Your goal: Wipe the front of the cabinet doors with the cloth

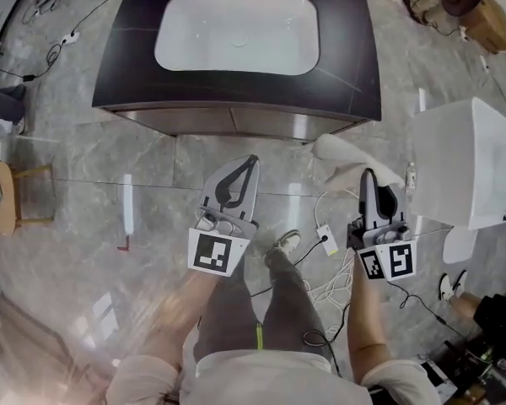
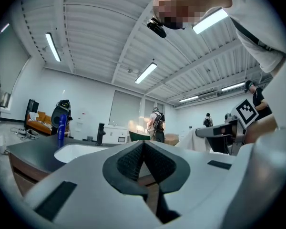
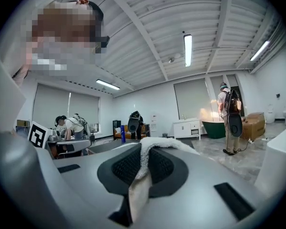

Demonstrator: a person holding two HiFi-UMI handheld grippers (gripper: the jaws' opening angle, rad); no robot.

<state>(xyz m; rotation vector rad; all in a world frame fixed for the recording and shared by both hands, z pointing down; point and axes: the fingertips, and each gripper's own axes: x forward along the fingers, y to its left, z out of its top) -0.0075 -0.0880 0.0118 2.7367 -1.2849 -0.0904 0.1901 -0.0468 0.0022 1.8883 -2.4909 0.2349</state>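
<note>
A vanity cabinet with a dark top [image 1: 118, 57] and a white basin stands ahead; its metal-grey door fronts [image 1: 236, 123] show as a thin strip below the top. My right gripper [image 1: 368, 174] is shut on a white cloth [image 1: 346, 157], which hangs over its tips just right of the cabinet's front corner. In the right gripper view the cloth [image 3: 155, 147] is pinched between the dark pads [image 3: 126, 166]. My left gripper [image 1: 251, 160] is shut with nothing in it, a little in front of the doors; its pads [image 2: 131, 161] meet in the left gripper view.
A white box-like fixture [image 1: 468, 163] stands close on the right. White cables [image 1: 329, 285] lie on the marble floor by the person's feet. A wooden stool [image 1: 4, 197] is at the left. Other people [image 3: 229, 113] stand farther off in the room.
</note>
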